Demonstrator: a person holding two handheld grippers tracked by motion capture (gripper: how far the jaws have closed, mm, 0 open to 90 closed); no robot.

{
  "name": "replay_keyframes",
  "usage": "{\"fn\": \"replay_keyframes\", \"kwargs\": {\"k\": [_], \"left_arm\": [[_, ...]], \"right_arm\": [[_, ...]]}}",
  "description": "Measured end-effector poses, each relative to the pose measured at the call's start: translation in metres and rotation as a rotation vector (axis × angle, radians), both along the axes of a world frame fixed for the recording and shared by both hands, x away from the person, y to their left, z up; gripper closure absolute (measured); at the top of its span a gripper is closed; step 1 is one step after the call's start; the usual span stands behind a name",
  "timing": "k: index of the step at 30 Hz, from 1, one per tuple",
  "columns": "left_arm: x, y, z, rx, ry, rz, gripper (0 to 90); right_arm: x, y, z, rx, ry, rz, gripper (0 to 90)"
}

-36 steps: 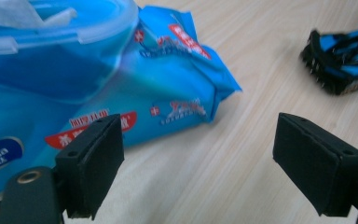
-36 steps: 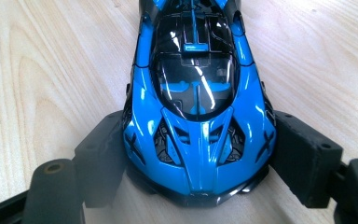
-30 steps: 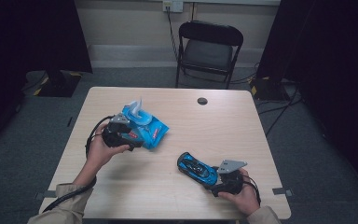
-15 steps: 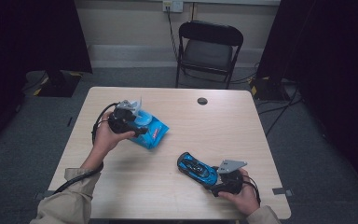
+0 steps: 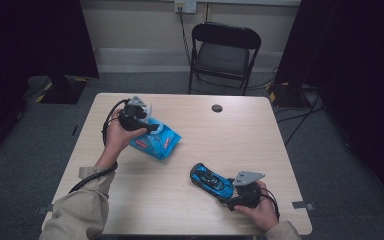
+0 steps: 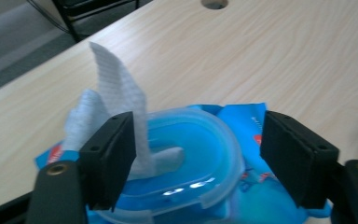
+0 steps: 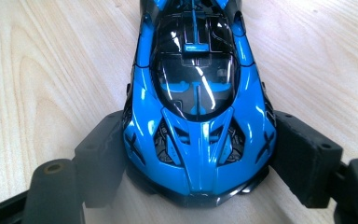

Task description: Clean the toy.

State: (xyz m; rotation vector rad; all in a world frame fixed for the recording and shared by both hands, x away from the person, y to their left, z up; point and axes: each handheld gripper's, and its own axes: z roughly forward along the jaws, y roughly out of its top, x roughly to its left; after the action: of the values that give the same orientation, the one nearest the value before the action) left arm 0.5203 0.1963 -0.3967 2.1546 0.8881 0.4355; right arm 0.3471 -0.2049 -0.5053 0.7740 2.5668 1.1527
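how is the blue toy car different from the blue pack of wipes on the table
The toy car is hard, glossy and slim; the wipes pack is soft, crinkly and broader. The car is clamped at one end between the right tool pads; the left tool only straddles the pack's open lid, with a white wipe sticking up beside one pad. The car sits nearer the person, the pack farther off. Both are blue and rest on the table.

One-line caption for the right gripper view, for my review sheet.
Right gripper clamps the blue toy car by one end on the wooden table.

Nothing can be read: the wipes pack (image 5: 156, 142) bears a red label too blurred to make out, and the car (image 7: 199, 100) carries no lettering.
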Motion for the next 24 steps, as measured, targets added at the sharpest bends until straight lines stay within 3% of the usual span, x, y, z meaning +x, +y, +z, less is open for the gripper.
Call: {"fn": "replay_keyframes", "kwargs": {"k": [2, 8, 9, 12, 15, 20, 24], "left_arm": [[0.003, 0.002, -0.001, -0.019, 0.001, 0.007, 28.6], [0.012, 0.001, -0.006, 0.039, -0.004, 0.029, 44.6], [0.014, 0.001, -0.007, 0.041, -0.01, 0.04, 44.7], [0.016, 0.003, -0.011, 0.048, -0.009, 0.065, 56.2], [0.018, 0.004, -0.016, 0.011, 0.021, 0.05, 64.3], [0.018, 0.007, -0.018, 0.011, 0.044, 0.084, 88.2], [0.017, 0.009, -0.015, -0.022, 0.093, 0.113, 89.8]], "right_arm": [[0.0, 0.0, 0.0, 0.0, 0.0, 0.0, 24.5], [0.0, 0.0, 0.0, -0.001, 0.0, 0.003, 24.5], [0.0, 0.0, 0.0, -0.001, 0.0, 0.004, 24.5], [0.0, 0.0, 0.0, 0.0, 0.0, 0.004, 24.5], [0.0, 0.0, 0.0, -0.001, 0.0, 0.003, 24.5], [0.0, 0.0, 0.0, 0.0, 0.0, 0.004, 24.5], [0.0, 0.0, 0.0, 0.0, 0.0, 0.004, 24.5]]}}
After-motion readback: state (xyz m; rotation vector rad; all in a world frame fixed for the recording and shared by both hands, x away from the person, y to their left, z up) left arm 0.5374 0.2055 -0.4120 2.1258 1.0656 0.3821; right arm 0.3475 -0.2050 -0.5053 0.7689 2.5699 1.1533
